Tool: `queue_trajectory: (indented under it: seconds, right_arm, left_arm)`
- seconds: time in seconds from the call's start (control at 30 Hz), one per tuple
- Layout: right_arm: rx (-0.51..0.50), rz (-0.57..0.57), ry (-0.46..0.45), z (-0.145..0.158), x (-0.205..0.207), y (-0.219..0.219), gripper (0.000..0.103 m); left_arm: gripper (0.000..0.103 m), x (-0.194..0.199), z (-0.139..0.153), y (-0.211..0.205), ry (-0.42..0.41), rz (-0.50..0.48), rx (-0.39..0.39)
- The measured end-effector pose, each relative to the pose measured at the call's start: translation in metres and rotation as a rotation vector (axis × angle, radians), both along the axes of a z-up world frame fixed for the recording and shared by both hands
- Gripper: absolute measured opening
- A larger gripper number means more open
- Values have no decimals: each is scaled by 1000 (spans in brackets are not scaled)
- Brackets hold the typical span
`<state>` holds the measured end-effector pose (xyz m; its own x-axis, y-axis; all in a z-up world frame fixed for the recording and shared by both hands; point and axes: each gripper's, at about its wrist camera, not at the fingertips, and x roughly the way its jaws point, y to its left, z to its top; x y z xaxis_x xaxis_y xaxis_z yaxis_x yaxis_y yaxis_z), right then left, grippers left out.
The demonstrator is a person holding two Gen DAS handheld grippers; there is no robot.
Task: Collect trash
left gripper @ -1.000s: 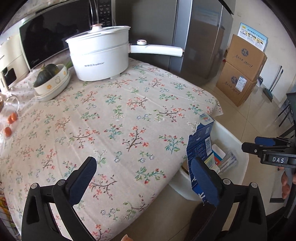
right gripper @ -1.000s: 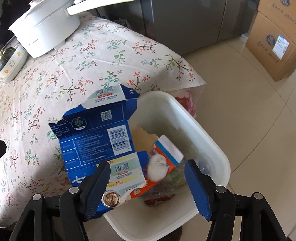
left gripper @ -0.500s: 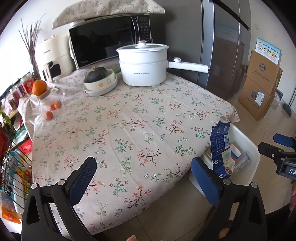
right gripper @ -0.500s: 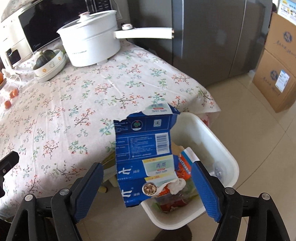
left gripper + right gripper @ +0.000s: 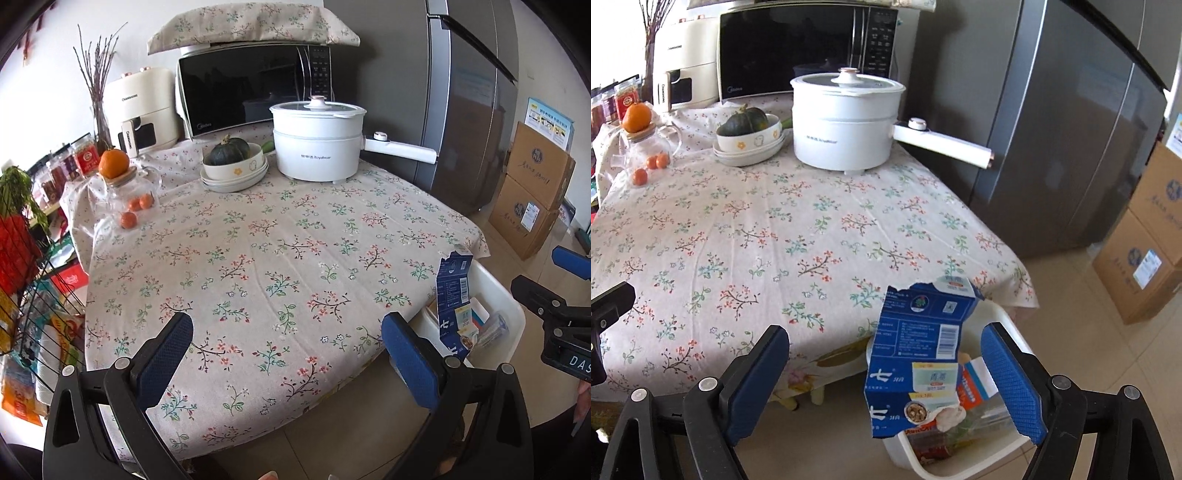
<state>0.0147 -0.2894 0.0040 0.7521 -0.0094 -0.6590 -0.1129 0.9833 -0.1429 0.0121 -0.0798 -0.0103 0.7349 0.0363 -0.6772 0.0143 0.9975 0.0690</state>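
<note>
A white plastic bin [image 5: 502,295] stands on the floor at the right edge of the table; it also shows in the right wrist view [image 5: 908,452]. A torn blue carton [image 5: 916,354] stands upright in it, with an orange-and-white package [image 5: 975,380] and clear wrappers beside it. The carton also shows in the left wrist view [image 5: 453,295]. My left gripper [image 5: 288,354] is open and empty above the table's front edge. My right gripper [image 5: 886,376] is open and empty, above and in front of the bin.
The flowered tablecloth [image 5: 258,251] holds a white electric pot [image 5: 317,142], a bowl with a green squash [image 5: 236,162], a glass teapot with oranges [image 5: 129,192] and a microwave [image 5: 255,88]. A fridge [image 5: 1052,129] and cardboard boxes [image 5: 532,192] stand right; a wire rack [image 5: 22,280] stands left.
Both grippers have pulled back and up from the bin and table, so more of the room shows. The blue carton stays standing in the bin. Both stay open.
</note>
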Motion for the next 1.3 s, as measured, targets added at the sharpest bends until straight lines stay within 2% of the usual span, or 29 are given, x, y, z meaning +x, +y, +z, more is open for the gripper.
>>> queue_trajectory:
  seconds: [0.47,1.3]
  right_arm:
    - [3,-8,9,-4,3,-1,88]
    - [35,-35,-95,15,-9,-12,90]
  left_arm:
    - [103,-4,6,-3,-27,-3,-3]
    - [103,-10,11,-6,-56,3,-18]
